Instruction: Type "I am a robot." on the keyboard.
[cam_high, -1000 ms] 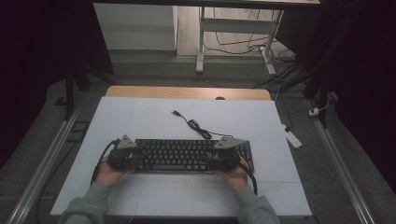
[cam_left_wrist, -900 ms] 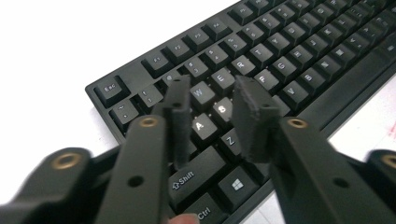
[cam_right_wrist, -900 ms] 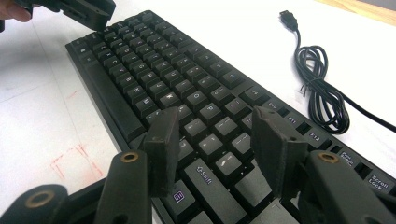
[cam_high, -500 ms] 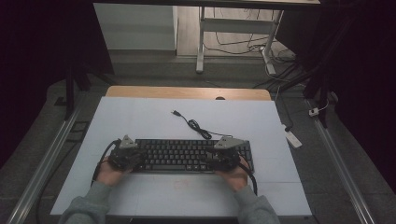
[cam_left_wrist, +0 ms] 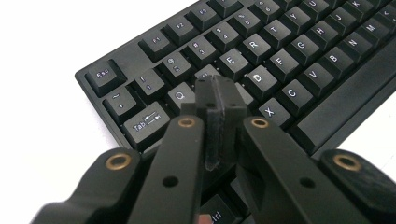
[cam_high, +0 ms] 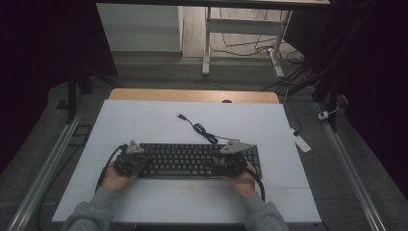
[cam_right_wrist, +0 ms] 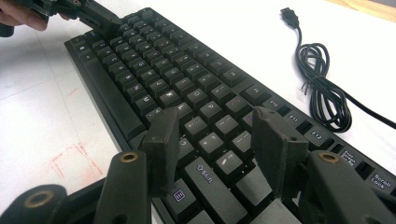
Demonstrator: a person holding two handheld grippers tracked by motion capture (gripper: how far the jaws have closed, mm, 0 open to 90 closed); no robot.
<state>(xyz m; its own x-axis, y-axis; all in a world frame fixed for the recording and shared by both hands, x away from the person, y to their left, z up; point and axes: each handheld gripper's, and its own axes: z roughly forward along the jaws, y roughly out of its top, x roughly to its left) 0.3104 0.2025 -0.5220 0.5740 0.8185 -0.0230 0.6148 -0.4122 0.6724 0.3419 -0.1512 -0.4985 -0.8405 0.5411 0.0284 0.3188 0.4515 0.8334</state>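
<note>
left gripper (cam_left_wrist: 215, 100): fingers clenched, empty, over keyboard (cam_left_wrist: 280, 60) near W key; right gripper (cam_right_wrist: 215, 140): fingers released, above keys; tabletop (cam_high: 144, 120): white

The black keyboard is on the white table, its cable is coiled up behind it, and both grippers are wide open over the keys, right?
Not quite. The right gripper is open, but the left gripper has its jaws shut together above the keyboard, as the left gripper view shows. The cable and table are as you said.
</note>
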